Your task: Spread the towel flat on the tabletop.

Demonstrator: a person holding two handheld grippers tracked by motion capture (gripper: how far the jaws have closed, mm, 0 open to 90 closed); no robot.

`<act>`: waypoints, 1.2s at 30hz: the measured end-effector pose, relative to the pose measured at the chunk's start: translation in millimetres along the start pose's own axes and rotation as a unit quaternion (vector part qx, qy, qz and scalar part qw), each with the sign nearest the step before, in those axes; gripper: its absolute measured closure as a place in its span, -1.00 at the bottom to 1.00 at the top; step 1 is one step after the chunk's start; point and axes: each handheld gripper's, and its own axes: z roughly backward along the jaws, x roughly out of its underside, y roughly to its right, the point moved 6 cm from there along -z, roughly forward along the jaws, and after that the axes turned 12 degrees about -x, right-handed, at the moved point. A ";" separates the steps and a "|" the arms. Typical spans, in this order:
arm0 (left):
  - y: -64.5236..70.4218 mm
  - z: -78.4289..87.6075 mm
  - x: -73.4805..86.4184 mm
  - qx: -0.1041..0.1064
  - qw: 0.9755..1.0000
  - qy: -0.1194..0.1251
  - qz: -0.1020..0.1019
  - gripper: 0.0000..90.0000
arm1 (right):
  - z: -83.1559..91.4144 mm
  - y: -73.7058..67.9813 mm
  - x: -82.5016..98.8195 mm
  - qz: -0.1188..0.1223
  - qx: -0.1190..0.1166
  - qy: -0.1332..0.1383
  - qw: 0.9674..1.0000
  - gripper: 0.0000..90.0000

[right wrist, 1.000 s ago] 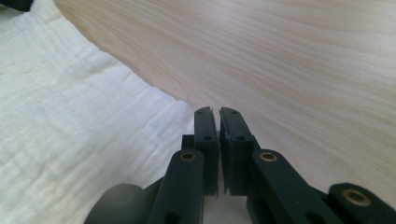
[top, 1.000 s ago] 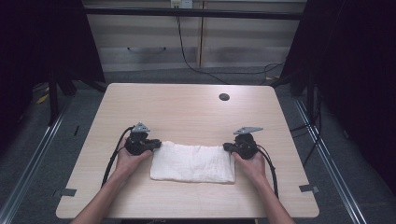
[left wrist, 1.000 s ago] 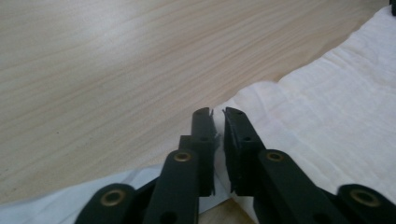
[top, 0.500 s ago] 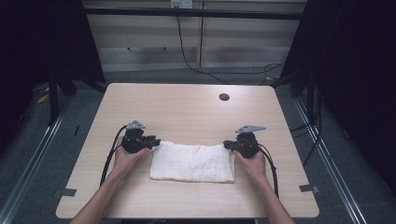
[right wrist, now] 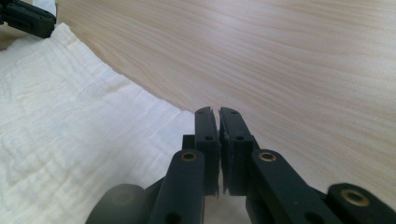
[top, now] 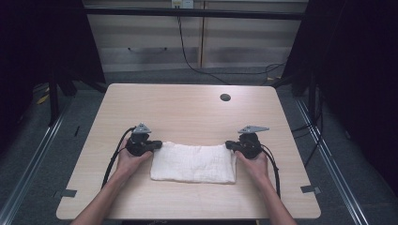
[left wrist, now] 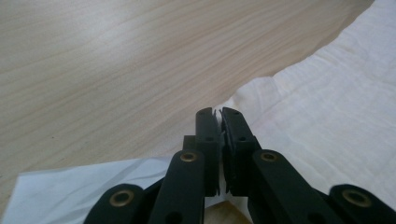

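Both the left gripper (top: pixel 156 144) and right gripper (top: pixel 230 145) pinch the folded white cloth's (top: pixel 195 162) far corners; uneven lifting could slip one thin edge free.

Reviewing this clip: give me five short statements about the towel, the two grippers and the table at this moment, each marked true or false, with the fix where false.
1. The white towel lies folded on the table between the two grippers. True.
2. The left gripper has its jaws wide open above the towel. False: the jaws are shut on the towel's corner.
3. The right gripper is at the towel's far right corner with its jaws closed on the cloth. True.
4. A dark round hole sits in the table near its far edge. True.
5. The towel hangs over the table's near edge. False: it lies fully on the tabletop, with bare wood all round.
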 end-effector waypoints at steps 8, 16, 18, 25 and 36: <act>-3.8 26.3 -14.4 0.020 0.998 0.048 0.020 0.91 | 7.1 -5.9 -9.4 0.005 -0.004 0.021 1.000 0.94; -1.3 49.2 -29.9 0.031 0.996 0.087 0.020 0.91 | 17.9 -10.8 -19.5 0.012 -0.007 0.042 0.999 0.94; -1.0 51.4 -31.7 0.032 0.995 0.090 0.022 0.91 | 19.8 -11.1 -21.3 0.014 -0.007 0.045 0.999 0.94; -3.3 72.1 -51.6 0.028 0.993 0.117 0.014 0.91 | 38.8 -13.4 -48.4 0.025 -0.008 0.071 0.997 0.95; -22.2 95.2 -91.9 -0.002 0.989 0.149 0.020 0.91 | 61.1 -18.7 -109.1 0.053 -0.005 0.102 0.993 0.95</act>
